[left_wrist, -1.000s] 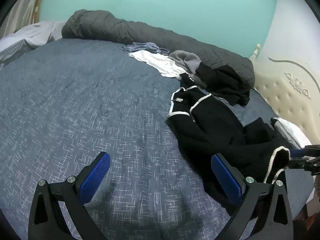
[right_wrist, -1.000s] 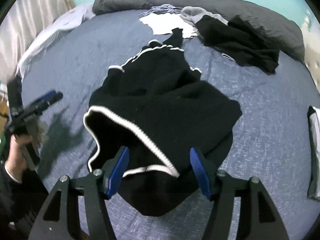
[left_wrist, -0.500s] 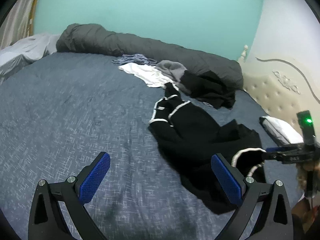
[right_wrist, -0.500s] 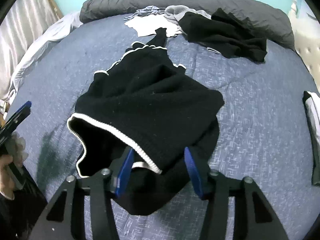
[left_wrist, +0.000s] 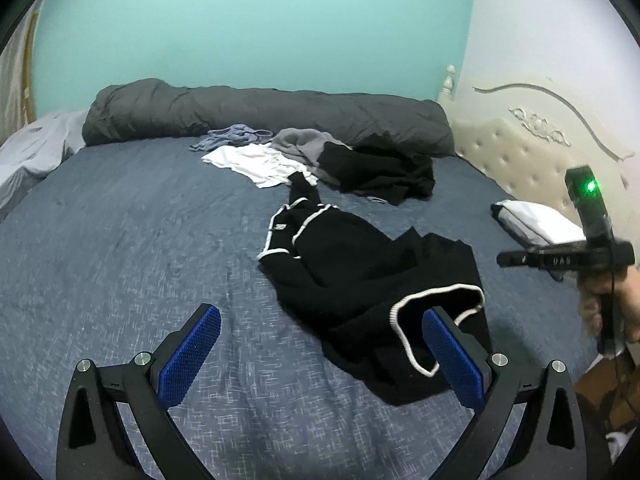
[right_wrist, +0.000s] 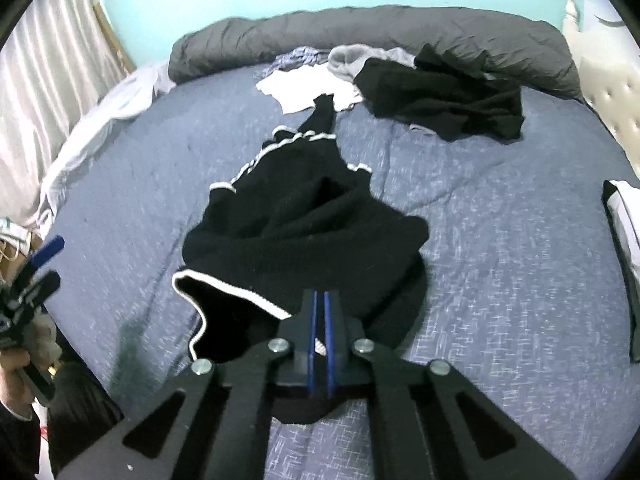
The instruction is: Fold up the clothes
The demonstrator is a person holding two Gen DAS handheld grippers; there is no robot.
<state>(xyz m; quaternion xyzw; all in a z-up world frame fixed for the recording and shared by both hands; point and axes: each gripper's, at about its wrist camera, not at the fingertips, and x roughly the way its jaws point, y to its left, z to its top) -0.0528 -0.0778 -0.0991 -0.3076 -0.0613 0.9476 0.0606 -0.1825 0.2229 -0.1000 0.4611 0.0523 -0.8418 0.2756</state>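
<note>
Right tongs (right_wrist: 320, 320): blue pads pressed together, just closed on the near edge of the black garment (right_wrist: 304, 232), a sliver of white trim visible between them.
Left tongs (left_wrist: 320, 356): spread wide, nothing between the pads, hovering over bare bedspread beside the garment's near end.
Black garment: crumpled at the near middle of the bed (left_wrist: 120, 240), white-edged opening facing the near side, one dark sleeve or strap stretched toward the far pile.
Right hand (left_wrist: 624, 300): seen from the left wrist camera at the right edge, wrapped round the tool's handle, a green light glowing on the unit above it.
Left hand (right_wrist: 16, 364): seen from the right wrist camera at the lower left, gripping its own tool, dark sleeve below.
Far pile: white garment (left_wrist: 256, 162), grey garment (left_wrist: 300, 144), bluish-purple item (left_wrist: 232, 138) and a second black garment (left_wrist: 384, 172), bunched well apart from the held piece.
Rolled duvet (left_wrist: 260, 114): dark grey, lying along the far side of the bed against the turquoise wall (left_wrist: 260, 32).
Folded item (left_wrist: 536, 224): white with a dark edge, near the cream tufted headboard (left_wrist: 520, 160) on the right.
Curtain (right_wrist: 48, 92): pale, hanging at the left.
</note>
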